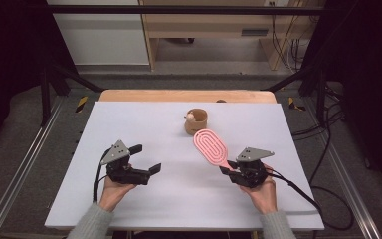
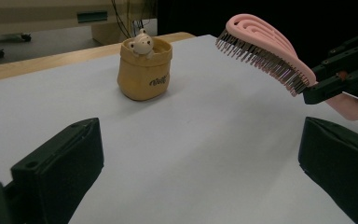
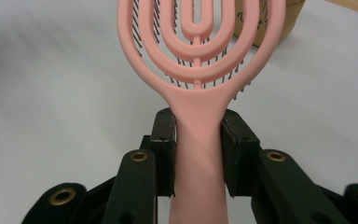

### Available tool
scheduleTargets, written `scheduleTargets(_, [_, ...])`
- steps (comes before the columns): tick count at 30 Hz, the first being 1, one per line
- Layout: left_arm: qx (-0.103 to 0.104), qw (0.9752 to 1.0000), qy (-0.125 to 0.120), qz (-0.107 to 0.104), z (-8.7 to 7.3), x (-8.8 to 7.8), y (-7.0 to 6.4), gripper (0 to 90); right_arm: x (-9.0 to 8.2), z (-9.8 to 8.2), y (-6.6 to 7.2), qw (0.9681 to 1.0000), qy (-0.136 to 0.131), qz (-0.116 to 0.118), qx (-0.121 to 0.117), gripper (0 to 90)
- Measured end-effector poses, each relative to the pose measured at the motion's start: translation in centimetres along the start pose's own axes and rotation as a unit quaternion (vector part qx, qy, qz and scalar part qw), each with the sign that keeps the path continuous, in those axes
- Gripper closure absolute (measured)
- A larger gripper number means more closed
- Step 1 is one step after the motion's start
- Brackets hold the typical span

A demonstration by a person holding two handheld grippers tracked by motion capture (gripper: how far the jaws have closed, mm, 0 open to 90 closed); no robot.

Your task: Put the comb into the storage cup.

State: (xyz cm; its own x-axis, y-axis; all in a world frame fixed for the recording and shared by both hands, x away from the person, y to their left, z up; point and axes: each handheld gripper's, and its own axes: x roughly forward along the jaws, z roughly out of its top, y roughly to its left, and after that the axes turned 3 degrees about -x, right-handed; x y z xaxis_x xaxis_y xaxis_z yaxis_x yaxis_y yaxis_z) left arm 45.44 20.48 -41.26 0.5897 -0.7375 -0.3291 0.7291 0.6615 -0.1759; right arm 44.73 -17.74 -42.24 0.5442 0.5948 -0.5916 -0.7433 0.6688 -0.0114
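Where the high view gives only the brush's pink back, bristles are seen from the left gripper, held low, jaws apart and empty; the handle is clamped by the right gripper, lifting the brush above the table near the pouch

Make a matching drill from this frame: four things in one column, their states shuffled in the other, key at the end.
Things:
1. hairbrush
2. left gripper
3. pouch
4. right gripper

States:
A. stands on the table, a small figure inside
B. jaws apart, nothing between them
C. pink, held off the table, bristles down
D. jaws clamped on a pink handle

Pairs: 1-C, 2-B, 3-A, 4-D
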Motion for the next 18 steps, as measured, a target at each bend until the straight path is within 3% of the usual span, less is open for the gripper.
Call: scheduleTargets(18, [0.002,0.9997,0.0,-0.025,0.9,1.6,-1.3,0.0,0.4,0.4,0.6,0.9999,0.0,0.008,-0.012,69.7])
